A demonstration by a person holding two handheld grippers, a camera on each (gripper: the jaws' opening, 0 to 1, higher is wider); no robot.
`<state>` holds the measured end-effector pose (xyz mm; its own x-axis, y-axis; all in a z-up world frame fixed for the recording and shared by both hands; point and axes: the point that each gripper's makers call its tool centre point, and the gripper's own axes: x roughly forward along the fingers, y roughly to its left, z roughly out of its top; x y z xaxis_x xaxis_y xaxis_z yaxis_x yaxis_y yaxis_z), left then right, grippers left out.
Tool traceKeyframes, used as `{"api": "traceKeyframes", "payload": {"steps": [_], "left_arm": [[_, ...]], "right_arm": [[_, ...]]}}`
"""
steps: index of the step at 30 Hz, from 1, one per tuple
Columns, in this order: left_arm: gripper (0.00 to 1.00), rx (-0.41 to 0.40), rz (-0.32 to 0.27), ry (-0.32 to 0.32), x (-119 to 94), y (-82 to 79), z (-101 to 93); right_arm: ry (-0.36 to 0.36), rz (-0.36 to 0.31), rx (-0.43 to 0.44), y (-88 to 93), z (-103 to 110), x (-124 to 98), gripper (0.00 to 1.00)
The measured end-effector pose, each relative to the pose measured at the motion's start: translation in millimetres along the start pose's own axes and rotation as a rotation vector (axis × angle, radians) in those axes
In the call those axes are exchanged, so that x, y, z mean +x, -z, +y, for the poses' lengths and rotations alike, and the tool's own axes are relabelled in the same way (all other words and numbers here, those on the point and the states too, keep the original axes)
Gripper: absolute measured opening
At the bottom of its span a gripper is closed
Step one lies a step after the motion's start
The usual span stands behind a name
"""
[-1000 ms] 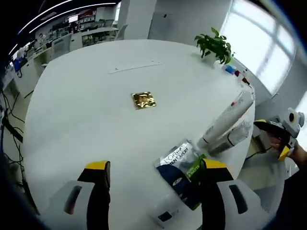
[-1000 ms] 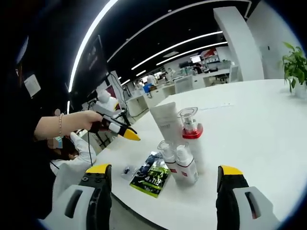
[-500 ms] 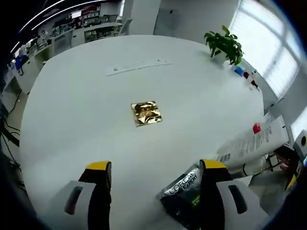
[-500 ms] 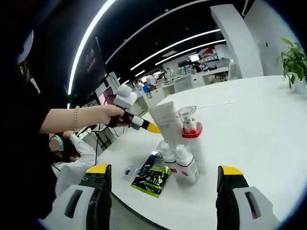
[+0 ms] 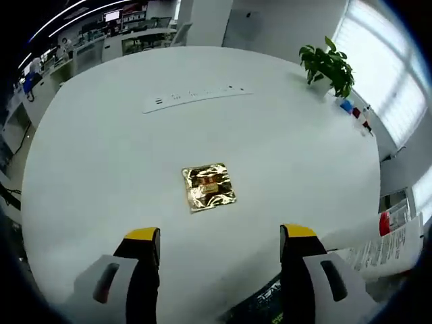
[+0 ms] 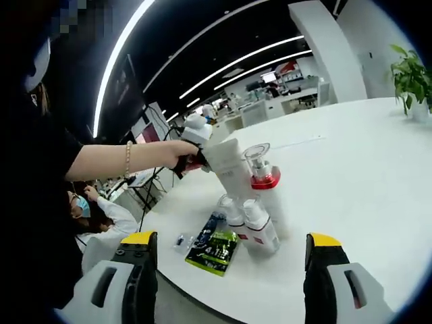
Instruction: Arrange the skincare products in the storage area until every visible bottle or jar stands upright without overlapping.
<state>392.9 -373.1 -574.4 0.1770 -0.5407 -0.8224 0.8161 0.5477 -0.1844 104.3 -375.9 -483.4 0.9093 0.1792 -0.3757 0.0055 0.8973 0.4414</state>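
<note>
Yellow-tipped left hand-held gripper (image 5: pixel 219 239) wide open above gold sachet (image 5: pixel 208 187); right hand-held gripper (image 6: pixel 229 246) wide open, facing bottles (image 6: pixel 251 225).

We see a round white table (image 5: pixel 101 135) with a potted plant (image 5: pixel 327 64) at its far edge and a long white strip (image 5: pixel 196 98) mid-table. Office desks (image 6: pixel 270 108) and ceiling light strips (image 6: pixel 236 64) behind.

no legible text, tube (image 5: pixel 385 248) print too blurred
</note>
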Motion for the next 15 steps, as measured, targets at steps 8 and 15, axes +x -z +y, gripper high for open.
{"api": "traceKeyframes", "payload": {"steps": [8,15], "left_arm": [[0.67,0.009,0.023,-0.049,19.1,-15.1,0.8],[0.65,0.038,0.049,-0.126,34.6,-18.3,5.2]], "right_arm": [[-0.002,0.008,0.019,1.8,-2.6,0.2,0.95],[0.002,0.012,0.036,2.8,-4.6,0.8,0.95]]}}
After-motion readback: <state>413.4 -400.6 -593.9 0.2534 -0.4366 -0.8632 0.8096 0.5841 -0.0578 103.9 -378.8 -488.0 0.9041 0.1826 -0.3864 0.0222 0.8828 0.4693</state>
